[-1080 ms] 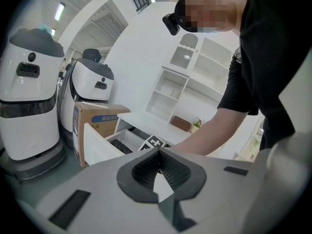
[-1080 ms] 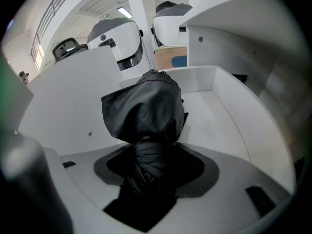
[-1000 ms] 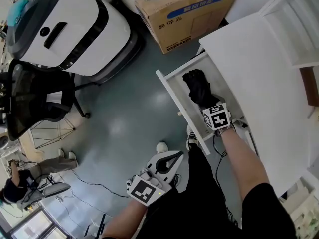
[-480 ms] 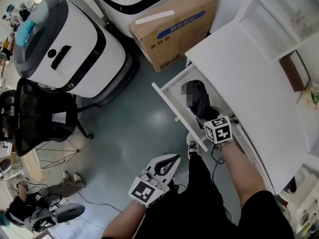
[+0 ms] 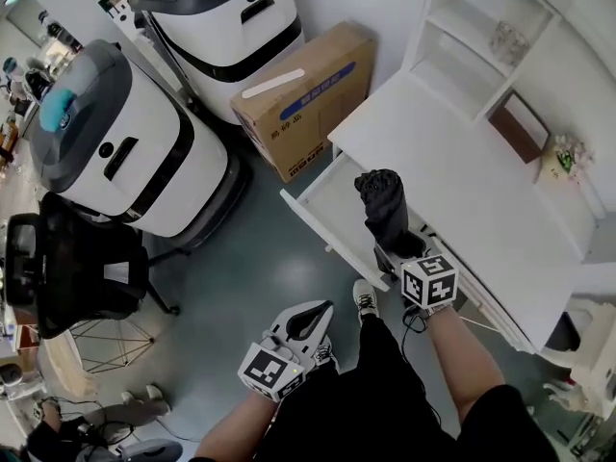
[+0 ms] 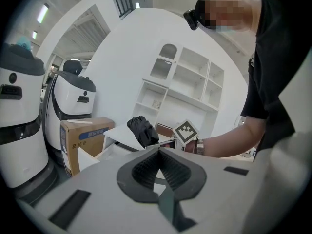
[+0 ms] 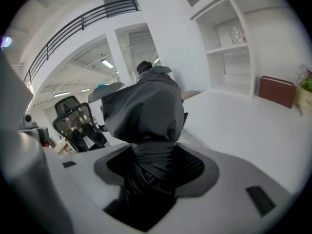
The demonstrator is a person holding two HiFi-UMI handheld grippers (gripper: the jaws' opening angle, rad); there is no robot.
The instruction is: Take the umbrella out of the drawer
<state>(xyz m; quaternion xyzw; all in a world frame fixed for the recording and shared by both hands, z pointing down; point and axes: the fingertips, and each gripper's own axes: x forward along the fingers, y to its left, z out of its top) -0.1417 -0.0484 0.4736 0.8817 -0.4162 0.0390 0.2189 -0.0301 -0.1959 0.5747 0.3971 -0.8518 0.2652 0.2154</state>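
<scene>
Umbrella: black, folded, bunched at its top; it stands nearly upright over the open drawer, its lower end in the right gripper.
Right gripper: its jaws pinch the umbrella's narrow lower part; in the right gripper view the dark fabric fills the gap between the pads and swells out above them.
Umbrella to gripper: the bundle rises straight off the jaws, away from the person's arm, with the marker cube just behind the grip.
Umbrella to desk: in the left gripper view the umbrella shows above the white desk top, beside the edge of the desk.
Left gripper: low by the person's leg, well apart from the drawer; in its own view the pads are pressed together on nothing.
Around: a cardboard box on the floor beyond the drawer, a white shelf behind the desk.
Change from a second ago: the umbrella then lay down inside the drawer with the right gripper already on it; it now stands higher, lifted out of the tray. The drawer stays open. The left gripper has kept its place and its closed jaws.
</scene>
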